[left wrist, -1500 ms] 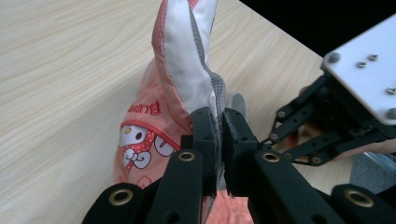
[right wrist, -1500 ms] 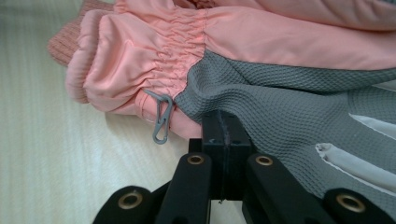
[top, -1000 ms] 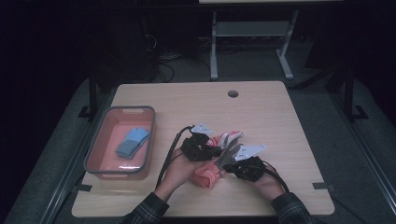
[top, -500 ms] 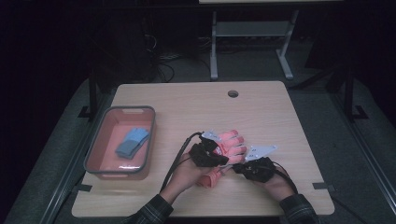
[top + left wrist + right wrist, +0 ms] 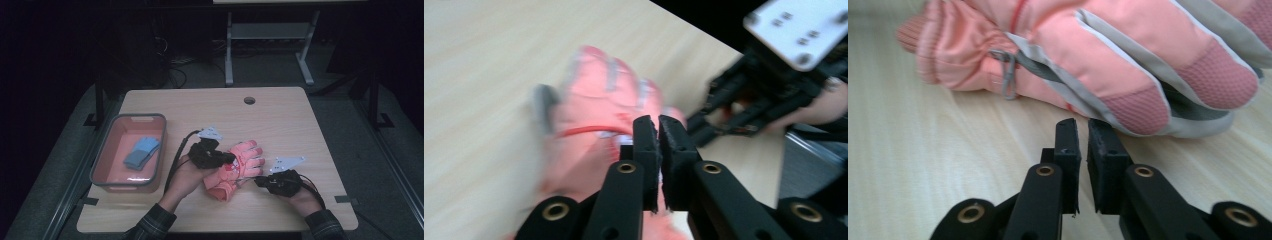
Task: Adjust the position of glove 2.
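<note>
Pink gloves (image 5: 239, 162) lie beside a tray (image 5: 102, 162).

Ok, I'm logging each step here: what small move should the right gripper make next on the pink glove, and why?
Probably open its jaws and ease forward onto the glove's edge. The right gripper stands shut just short of the pink glove, holding nothing, while the left gripper is shut over the glove's back. The glove lies flat on the table, beside the tray.
</note>
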A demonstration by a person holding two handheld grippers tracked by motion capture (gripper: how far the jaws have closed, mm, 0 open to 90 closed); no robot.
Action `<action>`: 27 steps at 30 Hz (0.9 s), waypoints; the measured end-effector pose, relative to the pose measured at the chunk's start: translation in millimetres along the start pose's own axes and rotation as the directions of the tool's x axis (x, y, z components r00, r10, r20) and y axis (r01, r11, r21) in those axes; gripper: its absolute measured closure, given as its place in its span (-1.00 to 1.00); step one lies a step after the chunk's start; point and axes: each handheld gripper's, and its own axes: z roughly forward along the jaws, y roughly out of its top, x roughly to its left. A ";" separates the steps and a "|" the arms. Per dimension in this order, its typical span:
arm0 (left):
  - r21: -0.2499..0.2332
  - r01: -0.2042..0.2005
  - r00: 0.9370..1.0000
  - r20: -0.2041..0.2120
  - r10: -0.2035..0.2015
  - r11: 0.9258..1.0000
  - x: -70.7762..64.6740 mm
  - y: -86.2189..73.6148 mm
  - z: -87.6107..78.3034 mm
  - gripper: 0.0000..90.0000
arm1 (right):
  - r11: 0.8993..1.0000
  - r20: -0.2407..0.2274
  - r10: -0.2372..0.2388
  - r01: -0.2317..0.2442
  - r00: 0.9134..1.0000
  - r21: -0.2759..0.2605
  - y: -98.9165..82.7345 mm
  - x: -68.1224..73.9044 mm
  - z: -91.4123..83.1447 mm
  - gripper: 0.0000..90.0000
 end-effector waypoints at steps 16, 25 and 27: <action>0.066 -0.014 0.992 -0.123 0.022 0.998 42.3 -28.5 -38.2 0.03 | 0.997 0.045 0.031 -0.028 0.999 -0.074 1.3 1.9 -26.4 0.49; 0.101 -0.025 0.997 -0.064 0.031 0.995 44.0 -35.5 -22.3 -0.23 | 0.996 0.059 0.039 -0.034 0.998 -0.088 14.5 -2.1 -22.6 0.22; 0.122 -0.036 0.999 -0.030 0.040 0.992 43.4 -37.1 -14.8 -0.29 | 0.997 0.067 0.022 -0.017 0.998 -0.071 14.9 -2.1 -16.1 0.13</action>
